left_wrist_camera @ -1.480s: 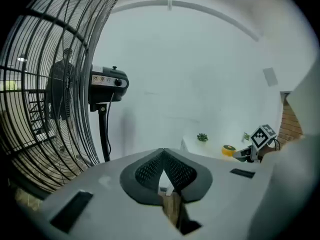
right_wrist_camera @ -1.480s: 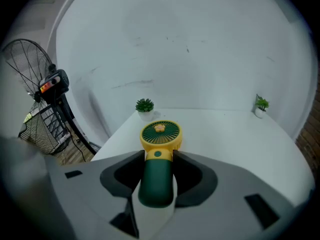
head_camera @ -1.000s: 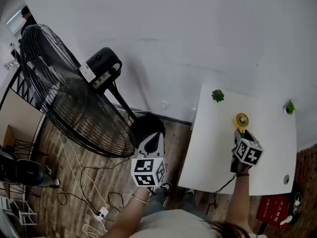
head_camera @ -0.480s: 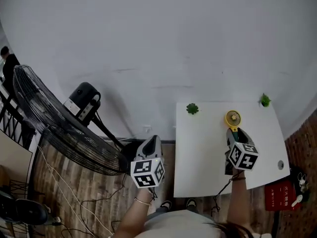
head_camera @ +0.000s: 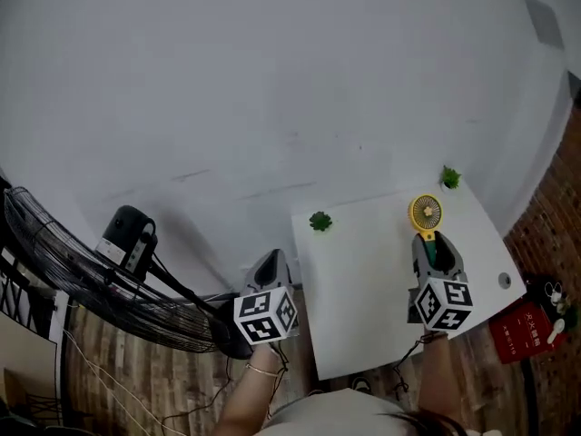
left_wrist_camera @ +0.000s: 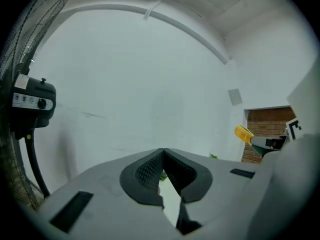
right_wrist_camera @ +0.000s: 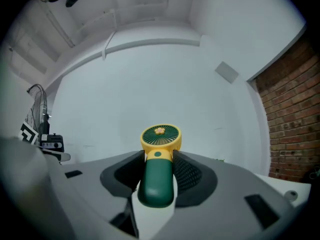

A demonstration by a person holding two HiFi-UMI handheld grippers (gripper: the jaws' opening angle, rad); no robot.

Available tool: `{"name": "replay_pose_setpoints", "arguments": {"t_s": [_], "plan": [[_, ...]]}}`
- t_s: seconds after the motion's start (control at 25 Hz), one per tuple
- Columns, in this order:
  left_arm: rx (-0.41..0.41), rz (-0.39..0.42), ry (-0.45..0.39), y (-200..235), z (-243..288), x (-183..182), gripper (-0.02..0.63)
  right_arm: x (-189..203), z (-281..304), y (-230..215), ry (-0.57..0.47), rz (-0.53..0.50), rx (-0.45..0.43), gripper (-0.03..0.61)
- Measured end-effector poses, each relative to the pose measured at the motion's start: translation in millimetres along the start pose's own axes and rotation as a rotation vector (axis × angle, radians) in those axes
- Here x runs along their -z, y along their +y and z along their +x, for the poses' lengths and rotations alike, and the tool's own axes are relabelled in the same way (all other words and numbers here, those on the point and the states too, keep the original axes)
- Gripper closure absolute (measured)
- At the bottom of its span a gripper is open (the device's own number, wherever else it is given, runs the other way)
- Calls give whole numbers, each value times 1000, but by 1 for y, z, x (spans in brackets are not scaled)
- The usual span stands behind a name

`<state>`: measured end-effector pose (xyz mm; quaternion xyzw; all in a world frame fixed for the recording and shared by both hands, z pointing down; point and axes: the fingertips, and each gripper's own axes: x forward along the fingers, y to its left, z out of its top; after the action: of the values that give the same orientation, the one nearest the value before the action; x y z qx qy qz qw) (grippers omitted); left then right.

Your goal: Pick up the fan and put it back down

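Observation:
A small hand fan (head_camera: 425, 214) with a yellow round head and a green handle (right_wrist_camera: 157, 176) is in my right gripper (head_camera: 428, 243), which is shut on the handle. The fan points up and away, held above the white table (head_camera: 363, 280), with its head (right_wrist_camera: 160, 136) against the white wall. My left gripper (head_camera: 272, 263) hangs off the table's left edge over the floor. Its jaws (left_wrist_camera: 163, 156) are shut with nothing between them. The fan's yellow head (left_wrist_camera: 243, 133) also shows at the right of the left gripper view.
A big black floor fan (head_camera: 82, 271) on a stand fills the left, with cables on the wooden floor under it. Two small green plants (head_camera: 320, 221) (head_camera: 450, 177) sit at the table's far edge. A red box (head_camera: 531, 321) lies right of the table, by a brick wall.
My right gripper has carried the small fan up and toward the wall. The head view has swung right, so the floor fan has slid to the left edge.

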<state>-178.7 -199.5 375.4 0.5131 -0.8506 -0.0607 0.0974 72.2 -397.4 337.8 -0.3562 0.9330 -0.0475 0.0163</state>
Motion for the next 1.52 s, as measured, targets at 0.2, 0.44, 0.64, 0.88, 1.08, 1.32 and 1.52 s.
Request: {"name": "replay_pose_setpoints", "arguments": {"t_s": [0.2,0.44,0.64,0.88,1.08,1.32,1.52], "plan": [[40,15,7,-13,15,-3,603,-3,-17,-14,-77,23,51,403],[70,23,29,-29,26,5,603,0,-21,-29,-68,31,69,403],[73,23,34,-33,32,8,603,0,-17,-34,-65,27,68,403],[63,17,37,-33,35,13,603,0,-12,-36,-64,17,51,403],[42,9,44,-30,31,18,603,-1,-6,-34,-60,17,32,403],[-16,-7,74,-18,19,33,603,11,12,-22,-6,21,-21,403],[-82,-28,112,-3,2,53,603,33,27,-10,54,42,-76,403]]}}
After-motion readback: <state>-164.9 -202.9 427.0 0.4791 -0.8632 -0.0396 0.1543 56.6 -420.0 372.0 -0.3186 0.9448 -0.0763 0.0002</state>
